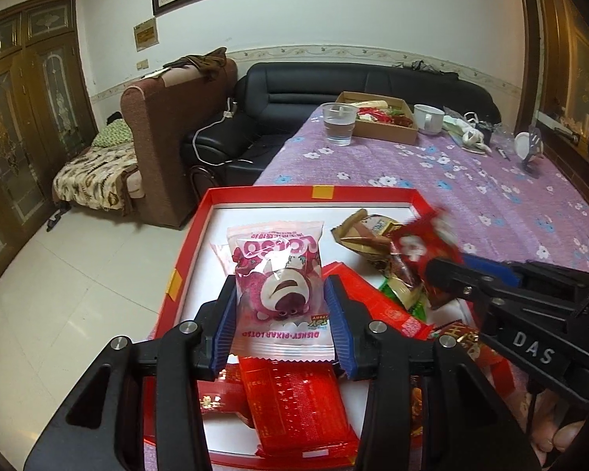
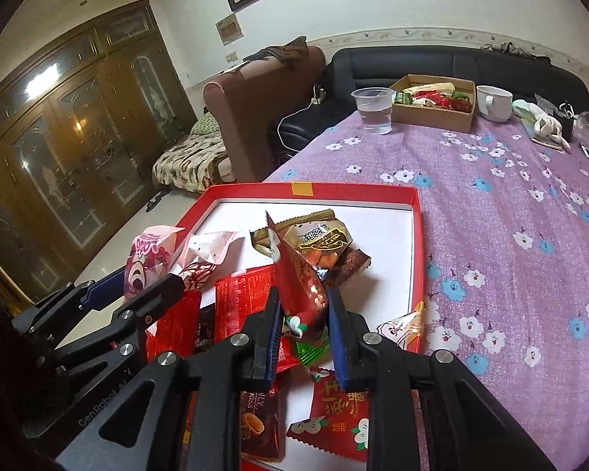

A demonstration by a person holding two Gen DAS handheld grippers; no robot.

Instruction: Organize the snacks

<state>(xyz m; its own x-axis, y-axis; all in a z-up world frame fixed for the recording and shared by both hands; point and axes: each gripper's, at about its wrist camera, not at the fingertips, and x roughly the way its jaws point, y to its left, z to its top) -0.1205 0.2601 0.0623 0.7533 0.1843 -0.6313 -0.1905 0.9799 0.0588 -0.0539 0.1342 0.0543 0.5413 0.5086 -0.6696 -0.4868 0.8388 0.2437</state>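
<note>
A red-rimmed tray (image 1: 255, 193) with a white floor lies on the purple flowered tablecloth and holds several snack packets. My left gripper (image 1: 280, 308) is shut on a pink Lotso bear packet (image 1: 278, 282) and holds it above the tray; the packet also shows in the right wrist view (image 2: 145, 265). My right gripper (image 2: 302, 314) is shut on a red foil packet (image 2: 300, 274), lifted over the pile. It shows blurred in the left wrist view (image 1: 420, 247). A gold-brown packet (image 2: 318, 241) and flat red packets (image 1: 294, 404) lie in the tray (image 2: 414, 204).
At the far end of the table stand a cardboard box of snacks (image 2: 432, 102), a plastic cup of water (image 2: 375, 110), a white mug (image 2: 492, 102) and small clutter (image 2: 549, 129). A black sofa and a brown armchair stand beyond the table. The tray's left side is at the table edge.
</note>
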